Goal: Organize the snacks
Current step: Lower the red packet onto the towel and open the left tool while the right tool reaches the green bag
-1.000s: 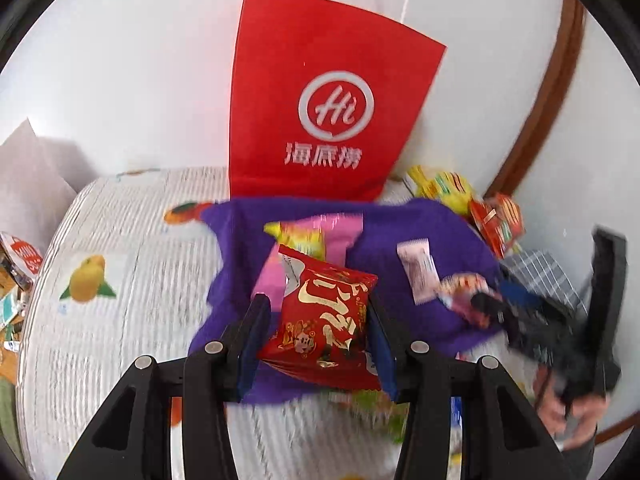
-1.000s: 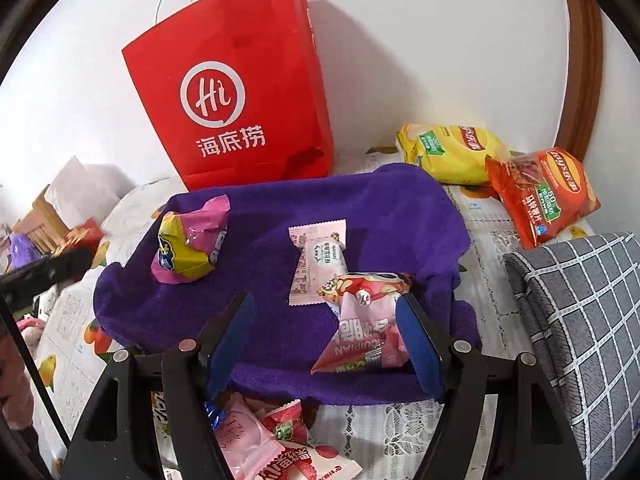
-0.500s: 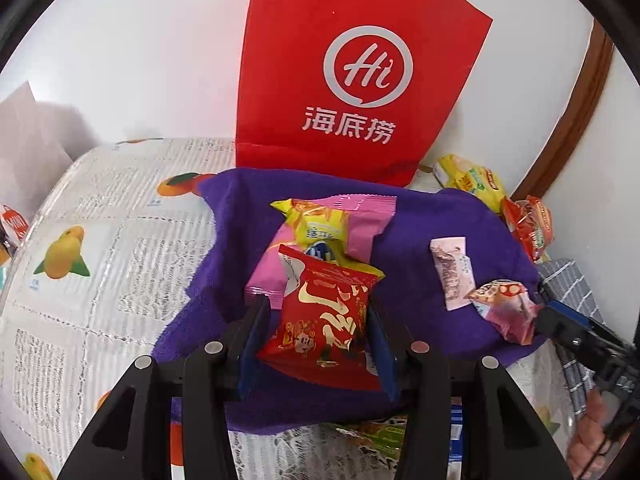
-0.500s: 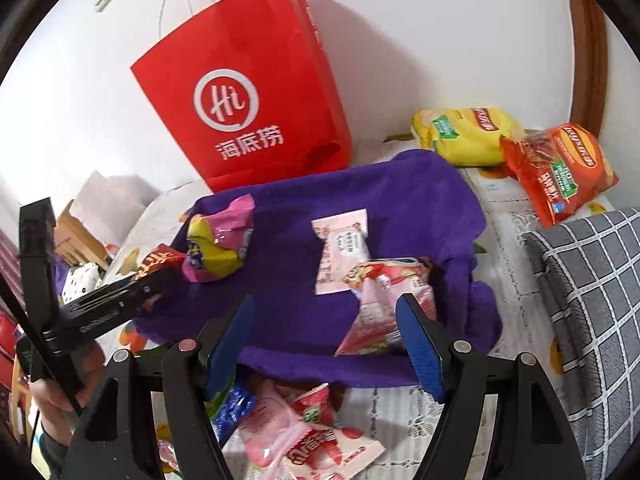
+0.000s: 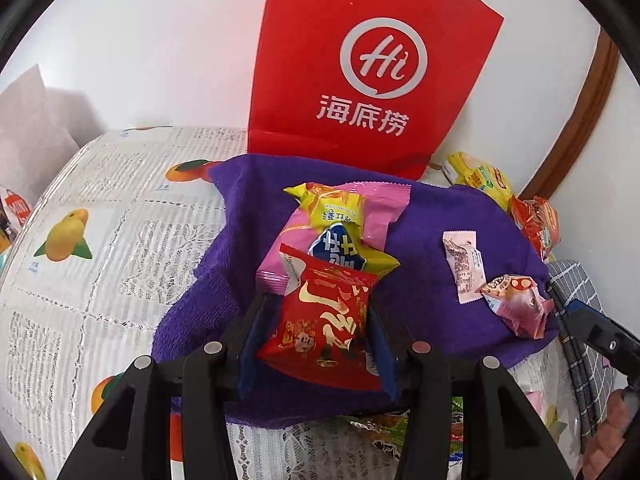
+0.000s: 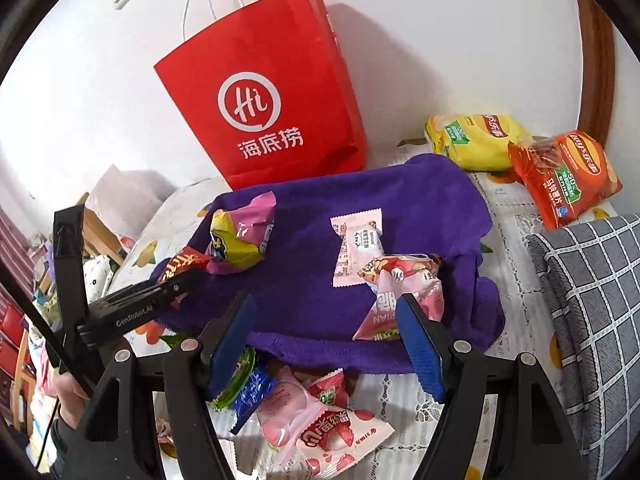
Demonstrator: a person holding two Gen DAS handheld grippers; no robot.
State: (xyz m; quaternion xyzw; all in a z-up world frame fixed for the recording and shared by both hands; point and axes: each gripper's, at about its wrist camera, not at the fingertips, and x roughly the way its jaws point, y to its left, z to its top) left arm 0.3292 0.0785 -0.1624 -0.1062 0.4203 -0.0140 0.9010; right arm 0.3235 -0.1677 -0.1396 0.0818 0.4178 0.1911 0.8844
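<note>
My left gripper (image 5: 318, 316) is shut on a red snack packet with gold lettering (image 5: 324, 320) and holds it over the left part of a purple cloth (image 5: 424, 240). Just beyond it on the cloth lies a pink and yellow packet (image 5: 340, 224). A pale pink wafer packet (image 5: 462, 266) and a pink strawberry packet (image 5: 516, 304) lie on the cloth's right side. My right gripper (image 6: 326, 324) is open and empty above the cloth's near edge (image 6: 320, 344). The strawberry packet (image 6: 400, 296) sits just beyond its right finger. The left gripper with the red packet (image 6: 182, 266) shows at left.
A red paper bag (image 6: 268, 92) stands against the wall behind the cloth. Yellow (image 6: 476, 140) and orange (image 6: 568, 176) crisp bags lie at back right. A grey checked cushion (image 6: 592, 312) is at right. Several loose snack packets (image 6: 320, 424) lie below the cloth's near edge.
My left gripper has carried the red packet forward over the purple cloth, close to the pink and yellow packet. My right gripper has drawn back and up from the strawberry packet.
</note>
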